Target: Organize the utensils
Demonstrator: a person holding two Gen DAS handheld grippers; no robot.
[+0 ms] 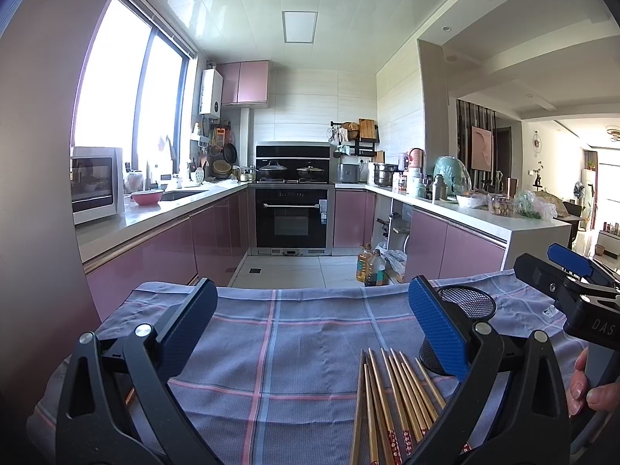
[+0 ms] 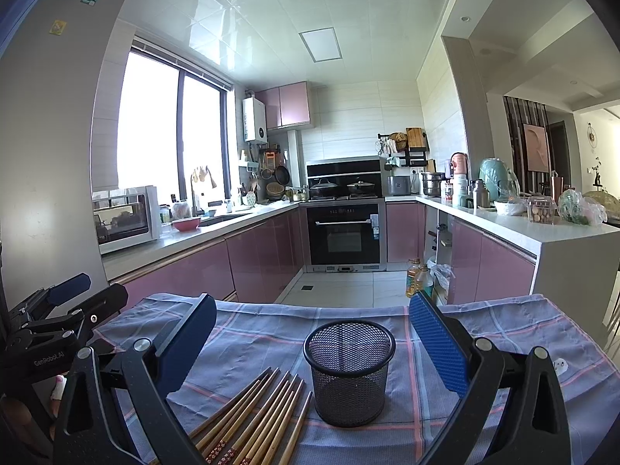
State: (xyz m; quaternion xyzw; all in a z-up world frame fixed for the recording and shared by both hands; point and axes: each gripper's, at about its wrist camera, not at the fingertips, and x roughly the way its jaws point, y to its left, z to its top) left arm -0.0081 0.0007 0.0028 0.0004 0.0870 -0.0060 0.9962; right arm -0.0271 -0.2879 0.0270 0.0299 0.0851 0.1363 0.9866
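So there's a surface [image 2: 503,333] covered with a blue plaid cloth [image 1: 294,348], pink and pale blue lines crossing it, and both tools hang over its near edge looking into a pink-cabinet kitchen.

The left tongs [image 1: 314,329] are spread wide with nothing between the pads, just bare cloth in the middle of that frame. The right tongs [image 2: 312,343] are spread wide too, also gripping nothing. You can see the right tool's blue pad poking in at the right edge of the left view, with a hand [image 1: 589,387] below it at lower right.

The utensils: a bunch of wooden chopsticks [image 2: 255,418] lies flat on the cloth, fanned out, at the lower centre-left of the right view, patterned red ends toward the bottom of the frame. Just beside them, to the right, stands a black mesh cup [image 2: 348,372], upright, and nothing shows inside it. It sits dead centre between the right tool's fingers but they aren't touching it. In the left view the cup is half hidden behind the right-hand blue pad.
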